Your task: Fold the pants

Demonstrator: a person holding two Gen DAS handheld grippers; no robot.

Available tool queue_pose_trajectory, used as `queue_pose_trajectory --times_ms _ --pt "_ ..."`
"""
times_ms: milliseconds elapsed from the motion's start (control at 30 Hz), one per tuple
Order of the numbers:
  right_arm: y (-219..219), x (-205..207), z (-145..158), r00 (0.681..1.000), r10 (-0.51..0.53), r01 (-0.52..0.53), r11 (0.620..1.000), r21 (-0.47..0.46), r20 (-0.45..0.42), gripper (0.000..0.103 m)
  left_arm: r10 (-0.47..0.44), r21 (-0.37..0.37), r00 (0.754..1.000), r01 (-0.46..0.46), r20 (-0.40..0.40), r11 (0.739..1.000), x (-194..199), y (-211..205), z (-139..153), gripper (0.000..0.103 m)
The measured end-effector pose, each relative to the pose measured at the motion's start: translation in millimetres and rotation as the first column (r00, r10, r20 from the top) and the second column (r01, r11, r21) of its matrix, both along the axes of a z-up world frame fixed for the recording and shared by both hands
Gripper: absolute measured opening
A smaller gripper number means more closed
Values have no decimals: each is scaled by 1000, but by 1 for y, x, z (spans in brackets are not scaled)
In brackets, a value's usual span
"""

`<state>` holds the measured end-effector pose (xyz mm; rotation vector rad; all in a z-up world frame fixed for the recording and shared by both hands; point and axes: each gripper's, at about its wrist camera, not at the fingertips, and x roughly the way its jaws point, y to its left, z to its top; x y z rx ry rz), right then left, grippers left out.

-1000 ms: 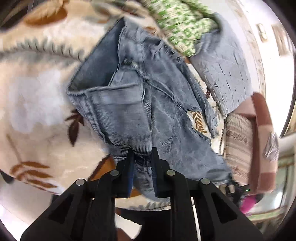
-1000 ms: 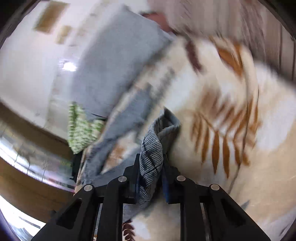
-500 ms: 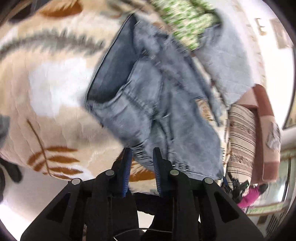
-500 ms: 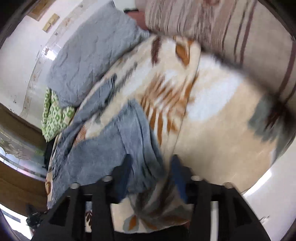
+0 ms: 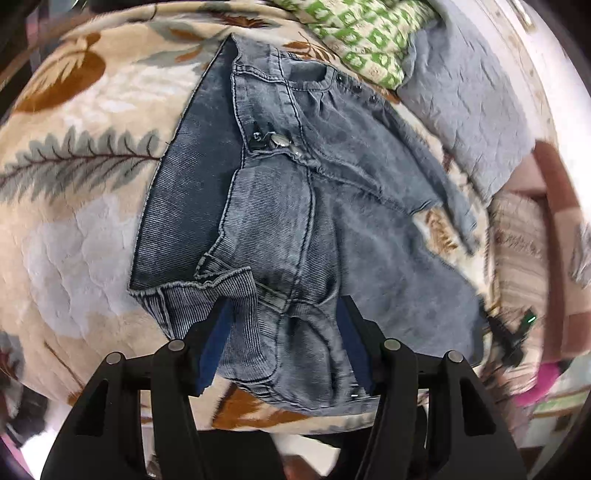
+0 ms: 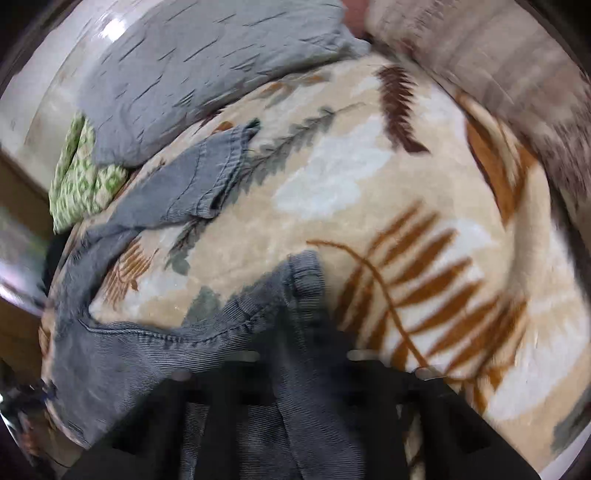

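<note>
A: Where are the pants found?
B: Spread on the leaf-patterned blanket; the left gripper is opening, waistband between unpressed pads. The blurred right gripper is closing around a hem

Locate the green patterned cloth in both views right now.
In the left wrist view the green cloth lies at the top, beyond the jeans, beside the grey quilt. In the right wrist view it sits at the left edge, under that quilt.
</note>
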<state>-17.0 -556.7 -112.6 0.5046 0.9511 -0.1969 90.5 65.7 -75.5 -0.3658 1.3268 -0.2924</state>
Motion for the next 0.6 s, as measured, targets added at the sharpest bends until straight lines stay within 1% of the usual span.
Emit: queue_pose_trajectory --times_ms 67,100,133,167,200,233,267,300,333,367,433,467,533,600 --pt "-3 5 -11 998 2 -3 1000 -25 -64 16 -6 28 999 7 -34 1000 0 0 -15 57" --pt "-3 5 -12 998 0 -2 1000 -24 -59 17 3 30 999 -2 -42 1000 0 2 -19 57" --pt "-4 4 -9 999 -5 4 1000 -18 -54 20 10 14 999 -9 -41 1000 -1 5 -17 57" --pt "-5 4 -3 999 -15 15 1000 -15 -45 27 8 -2 999 -8 -46 1000 0 7 -11 57" --pt "-5 4 6 1000 -20 20 1000 -11 -18 31 8 -20 999 -9 -47 1000 1 10 -6 57" --pt "-6 5 15 1000 -21 21 1000 0 18 34 20 -54 999 -22 -30 998 5 15 4 57" --pt "-7 7 23 998 -23 22 1000 16 53 41 31 -67 999 -32 -15 997 10 19 11 57" --pt "-8 13 32 995 -21 15 998 60 96 51 44 -70 999 -44 4 997 18 22 19 58" --pt "-7 21 36 992 -12 -2 994 111 123 56 62 -69 998 -60 25 996 30 24 27 60" --pt "-6 30 38 989 -10 -13 987 161 145 61 73 -69 997 -70 31 995 39 25 29 65" --pt "-5 55 34 984 -18 -33 959 281 175 61 104 -75 994 -102 21 992 65 23 26 67" --pt "-4 66 30 984 -29 -31 945 325 177 61 114 -81 994 -114 -4 990 79 20 19 67" --pt "-1 89 13 985 -63 -5 917 398 158 61 135 -74 989 -139 -57 988 101 13 3 67" --pt "0 105 -5 986 -114 54 903 426 118 61 151 -61 984 -157 -97 986 116 7 -14 67"
